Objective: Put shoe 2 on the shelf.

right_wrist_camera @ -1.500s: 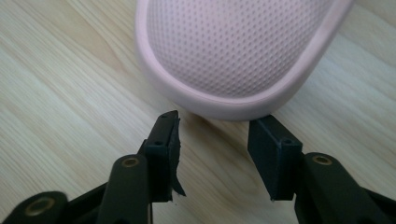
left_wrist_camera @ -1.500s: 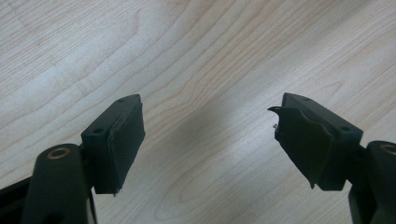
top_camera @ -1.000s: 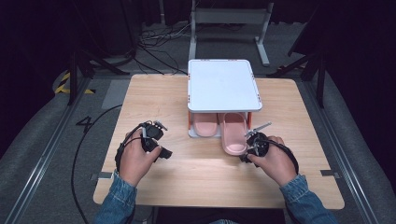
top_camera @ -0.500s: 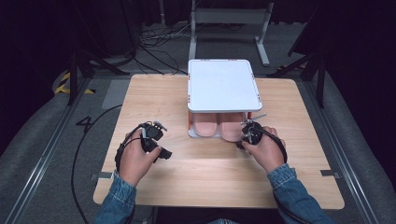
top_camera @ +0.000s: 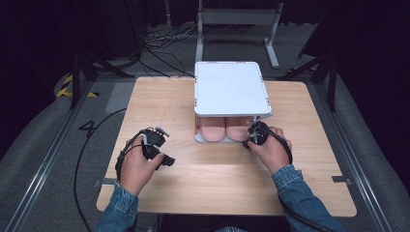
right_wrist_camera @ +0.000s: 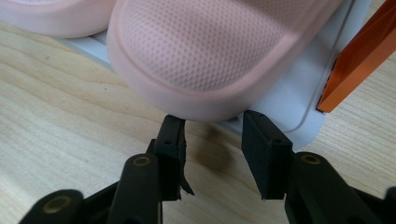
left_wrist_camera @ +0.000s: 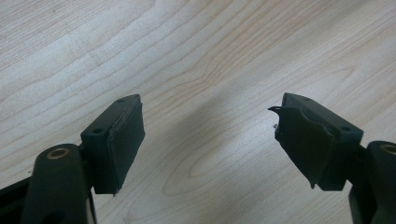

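Two pink slippers lie side by side in the lower level of a white rack (top_camera: 231, 87). The right slipper (top_camera: 238, 128) (right_wrist_camera: 210, 51) has its rounded end at the rack's front edge, and the left slipper (top_camera: 212, 129) (right_wrist_camera: 56, 18) lies beside it. My right gripper (top_camera: 255, 133) (right_wrist_camera: 212, 128) sits low on the table right at that rounded end, open, its jaws a little apart with nothing between them. My left gripper (top_camera: 167, 145) (left_wrist_camera: 208, 135) hovers over bare wood to the left of the rack, open wide and empty.
The rack stands at the middle back of the wooden table (top_camera: 217, 179), with an orange post (right_wrist_camera: 359, 60) at its front right corner and a white base (right_wrist_camera: 289, 98) under the slippers. Cables trail over the dark floor beyond the table.
The right slipper stuck out of the rack toward the person; my right gripper has moved it forward under the shelf beside the other. The left gripper has stayed put.
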`<state>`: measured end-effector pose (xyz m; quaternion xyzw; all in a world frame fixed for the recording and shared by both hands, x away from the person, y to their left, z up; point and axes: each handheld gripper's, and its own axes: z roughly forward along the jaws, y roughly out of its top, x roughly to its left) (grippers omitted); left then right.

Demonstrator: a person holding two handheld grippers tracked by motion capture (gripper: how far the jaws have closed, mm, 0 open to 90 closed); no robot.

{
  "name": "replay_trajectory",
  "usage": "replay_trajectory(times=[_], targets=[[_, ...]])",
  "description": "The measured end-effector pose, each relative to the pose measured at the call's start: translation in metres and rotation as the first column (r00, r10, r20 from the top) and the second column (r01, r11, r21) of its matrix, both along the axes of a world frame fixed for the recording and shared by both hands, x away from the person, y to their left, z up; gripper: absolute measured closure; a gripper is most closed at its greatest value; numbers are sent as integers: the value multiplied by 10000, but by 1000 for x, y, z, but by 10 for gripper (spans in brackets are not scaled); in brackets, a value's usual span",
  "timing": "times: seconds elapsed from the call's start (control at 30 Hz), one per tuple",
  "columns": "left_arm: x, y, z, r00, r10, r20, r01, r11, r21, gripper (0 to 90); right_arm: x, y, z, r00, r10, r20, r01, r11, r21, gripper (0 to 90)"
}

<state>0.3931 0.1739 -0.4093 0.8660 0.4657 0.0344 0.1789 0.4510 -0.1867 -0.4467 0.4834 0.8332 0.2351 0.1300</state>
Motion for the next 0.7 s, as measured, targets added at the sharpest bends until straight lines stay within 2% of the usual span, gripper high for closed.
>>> replay_trajectory(times=[0.1, 0.23, 0.27, 0.37, 0.57, 0.6, 0.63, 0.7], targets=[[1, -2, 0, 9999, -103, 35, 103, 9999, 128, 235, 0, -1, 1, 10000, 12, 28, -12, 10000, 47, 586], [2, -3, 1, 9998, -177, 15, 177, 9998, -3, 235, -4, -5, 3, 9999, 160, 7, -160, 9999, 7, 519], [2, -3, 1, 9998, -189, 34, 189, 9998, 20, 235, -6, -5, 4, 9999, 75, -74, -74, 9999, 90, 503], [3, -3, 1, 9998, -184, 58, 184, 9998, 6, 234, -14, -11, 11, 9995, 328, 39, -330, 9986, 425, 446], [2, -4, 4, 9997, -218, 111, 218, 9998, -28, 233, -32, -32, 37, 9928, 837, 852, -914, 9916, 916, 378], [2, -4, 4, 9997, -227, 109, 228, 9997, -53, 233, -32, -32, 37, 9928, 837, 852, -914, 9916, 916, 378], [2, -3, 5, 9996, -234, 128, 235, 9997, -64, 232, -35, -43, 47, 9871, 1004, 1244, -1146, 9870, 1125, 370], [2, -3, 5, 9996, -253, 154, 254, 9997, -68, 231, -37, -48, 51, 9866, 960, 1320, -1126, 9859, 1241, 369]])
